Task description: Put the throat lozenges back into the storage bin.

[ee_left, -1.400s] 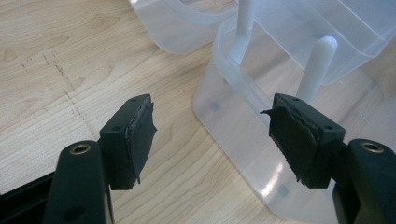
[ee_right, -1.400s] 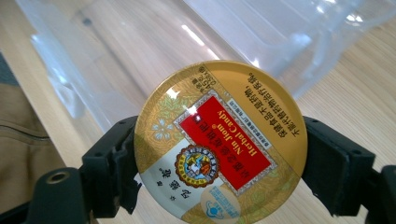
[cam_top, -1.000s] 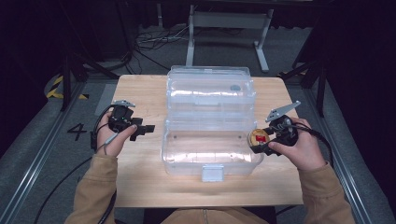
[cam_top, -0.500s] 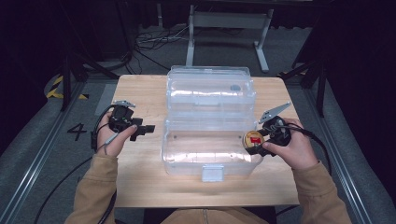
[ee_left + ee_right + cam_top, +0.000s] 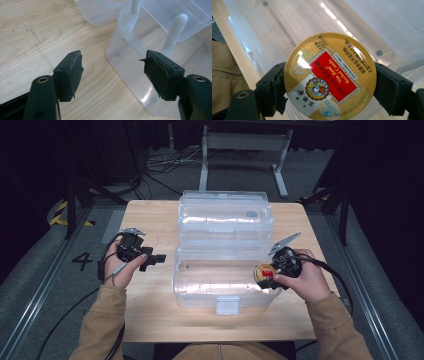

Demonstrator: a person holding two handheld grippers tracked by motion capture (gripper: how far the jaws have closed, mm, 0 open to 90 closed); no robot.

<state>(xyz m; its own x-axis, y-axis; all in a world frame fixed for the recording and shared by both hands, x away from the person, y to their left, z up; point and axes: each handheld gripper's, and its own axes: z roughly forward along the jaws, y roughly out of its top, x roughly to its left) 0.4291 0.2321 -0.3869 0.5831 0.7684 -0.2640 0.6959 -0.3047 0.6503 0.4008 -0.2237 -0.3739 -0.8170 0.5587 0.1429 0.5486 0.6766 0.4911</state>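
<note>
A clear plastic box [image 5: 225,245] stands open in the middle of the wooden table [image 5: 150,315], its lid tipped back. My right gripper [image 5: 265,276] is shut on a round gold candy tin [image 5: 329,75] with a red label; it holds the tin [image 5: 263,272] over the box's right end. In the right gripper view the jaws clamp the tin's two sides, with the box's bare floor [image 5: 294,22] beneath. My left gripper [image 5: 157,258] stands open just left of the box, nothing between its pads [image 5: 75,72]. The box's rounded corner [image 5: 130,65] lies ahead of it.
A white latch tab [image 5: 227,305] sticks out at the box's front edge. Bare wood lies left of the box and along the near edge. Cables trail off both grippers. Grey floor, a metal frame [image 5: 245,142] and cables [image 5: 160,165] lie beyond the table.
My right gripper has carried the tin leftward, from beside the box's right wall to over its right end. The left gripper has stayed where it was.
</note>
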